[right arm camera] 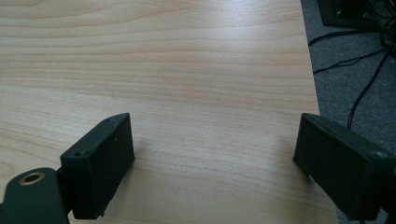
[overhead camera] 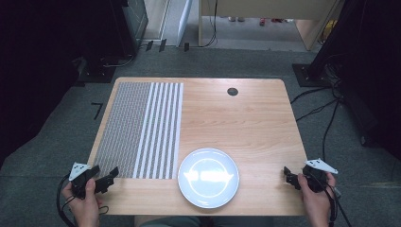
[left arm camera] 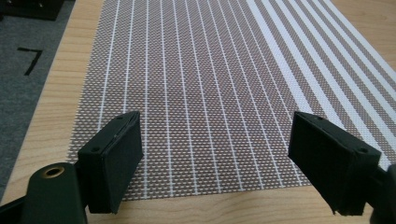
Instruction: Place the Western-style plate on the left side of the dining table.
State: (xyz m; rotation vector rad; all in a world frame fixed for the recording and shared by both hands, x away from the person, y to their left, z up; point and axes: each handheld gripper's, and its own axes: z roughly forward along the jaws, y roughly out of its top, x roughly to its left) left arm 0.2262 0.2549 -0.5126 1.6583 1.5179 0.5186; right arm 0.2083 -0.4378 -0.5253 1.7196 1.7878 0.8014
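A woven placemat (overhead camera: pixel 142 128), brown-grey with thin white lines on its left part and broad white stripes along its right edge, lies flat on the left half of a light wooden table (overhead camera: pixel 246 118), its far edge close to the table's far edge and its near edge well short of the near one. In the left gripper view the placemat (left arm camera: pixel 210 84) spreads away from the jaws, its near edge running just in front of them, with bare wood between that edge and the camera.

The left gripper (overhead camera: pixel 105 178), held in a person's left hand (overhead camera: pixel 85 201) at the near left corner of the table, hovers just beside the mat's near left corner with its jaws spread wide and nothing between them; the left gripper (left arm camera: pixel 215 163) shows the same wide gap over the mat's edge.

A white round plate (overhead camera: pixel 208 177) sits just right of the mat's near right corner, near the table's near edge, its rim close to the mat.

At the near right edge of the table the right gripper (overhead camera: pixel 288 177), held in the right hand (overhead camera: pixel 316 198), points left toward the plate but stays well apart from it. Its jaws also stand wide, with only bare wood between them in the right gripper view (right arm camera: pixel 212 163). Grey carpet (overhead camera: pixel 56 156) surrounds the table, with black cables (overhead camera: pixel 326 118) trailing across it on the right.
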